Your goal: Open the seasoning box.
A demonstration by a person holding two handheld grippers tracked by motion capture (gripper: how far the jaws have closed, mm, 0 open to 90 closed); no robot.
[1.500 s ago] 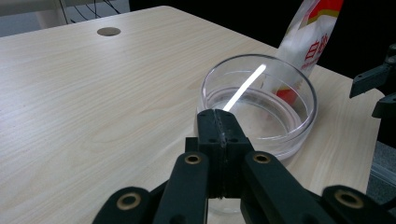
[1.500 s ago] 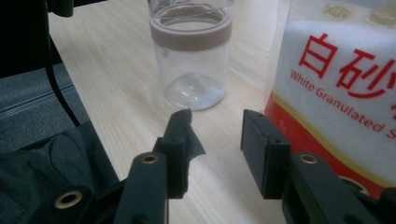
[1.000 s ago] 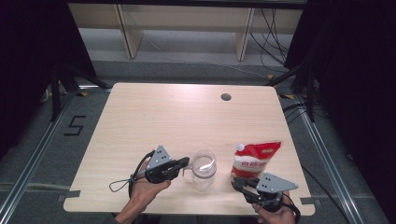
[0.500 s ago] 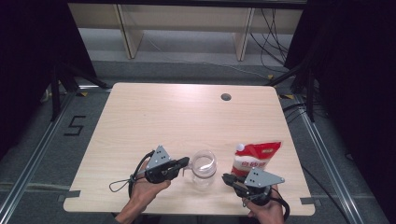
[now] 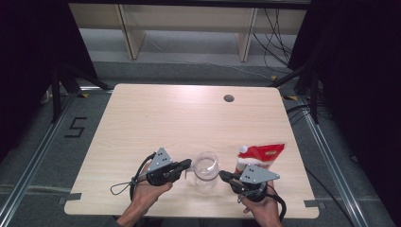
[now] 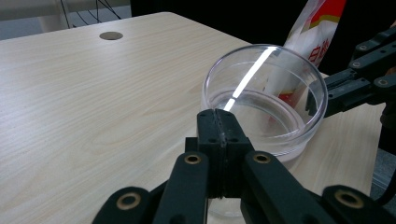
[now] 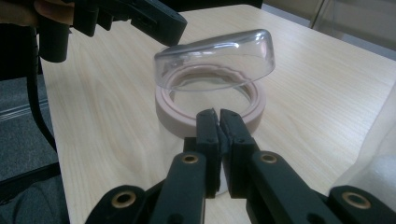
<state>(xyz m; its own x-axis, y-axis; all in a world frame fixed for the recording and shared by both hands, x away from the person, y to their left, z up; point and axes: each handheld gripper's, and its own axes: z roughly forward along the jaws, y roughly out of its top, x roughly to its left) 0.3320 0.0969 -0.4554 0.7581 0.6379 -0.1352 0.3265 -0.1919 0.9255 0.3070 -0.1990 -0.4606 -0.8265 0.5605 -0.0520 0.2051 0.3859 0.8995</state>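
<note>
Jar (image 5: pixel 206 166) near desk (image 5: pixel 189 118) front edge, between my hands. Right hand-held gripper (image 5: pixel 225 177) slid in from beside bag (image 5: pixel 261 156), jaws just closed, nothing between, tips now at jar side. Left hand-held gripper (image 5: pixel 187 165) clenched on jar rim, holding steady. Judgement: both sides braced, lid work next.

Pale wooden table in a dark-curtained bay

The table (image 5: pixel 156 118) fills the frame's centre, a round cable hole (image 5: pixel 229 98) near its far right edge. Grey floor (image 5: pixel 42 142) surrounds it, with metal rails (image 5: pixel 28 177), a "5" marking (image 5: pixel 75 127) at left, light wooden shelving (image 5: pixel 189 19) along the top, and black curtains (image 5: pixel 359 71) on both sides.
</note>
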